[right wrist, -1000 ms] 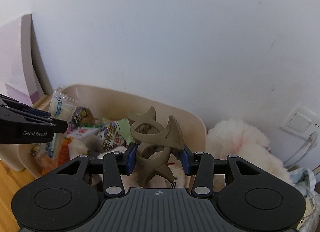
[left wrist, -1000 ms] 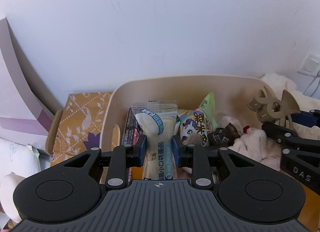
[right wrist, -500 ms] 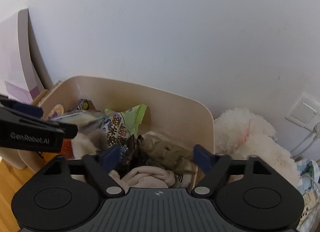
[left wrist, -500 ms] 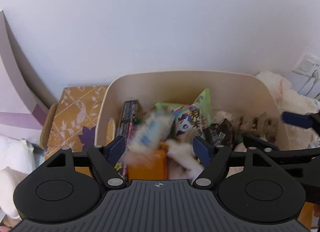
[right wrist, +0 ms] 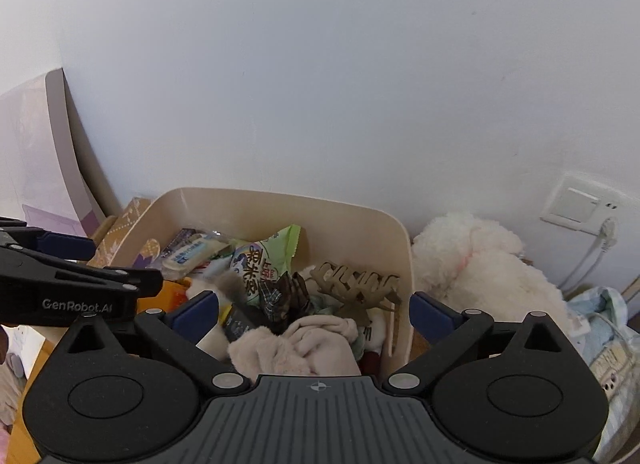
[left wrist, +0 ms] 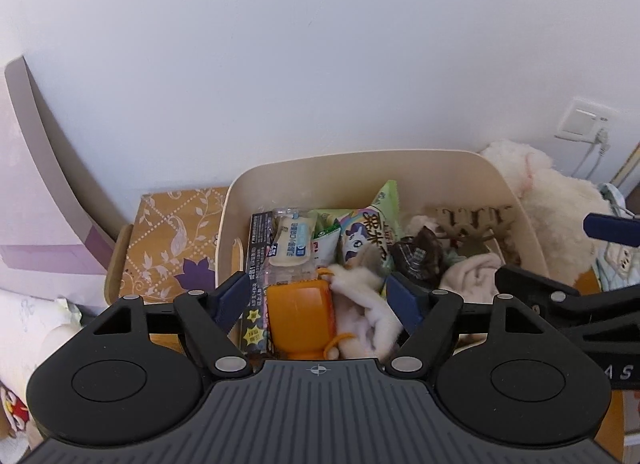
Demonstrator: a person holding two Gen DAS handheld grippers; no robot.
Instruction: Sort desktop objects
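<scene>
The left gripper (left wrist: 318, 296) stands with its blue-padded jaws spread wide and nothing between them; they have just been opening. A second ago they pinched the clear-wrapped white bread roll packet (left wrist: 289, 245), which now lies left of centre in the left wrist view, inside the cream plastic bin (left wrist: 360, 162) above an orange plastic box (left wrist: 300, 314). The right gripper (right wrist: 316, 310) is likewise wide apart and empty, its jaws having just opened. The tan plastic claw hair clip (right wrist: 356, 290) it carried now rests on a beige fleece cloth (right wrist: 296, 348) at lower centre right of the right wrist view. Both items look delivered, so both grippers seem free for the next desktop object.
</scene>
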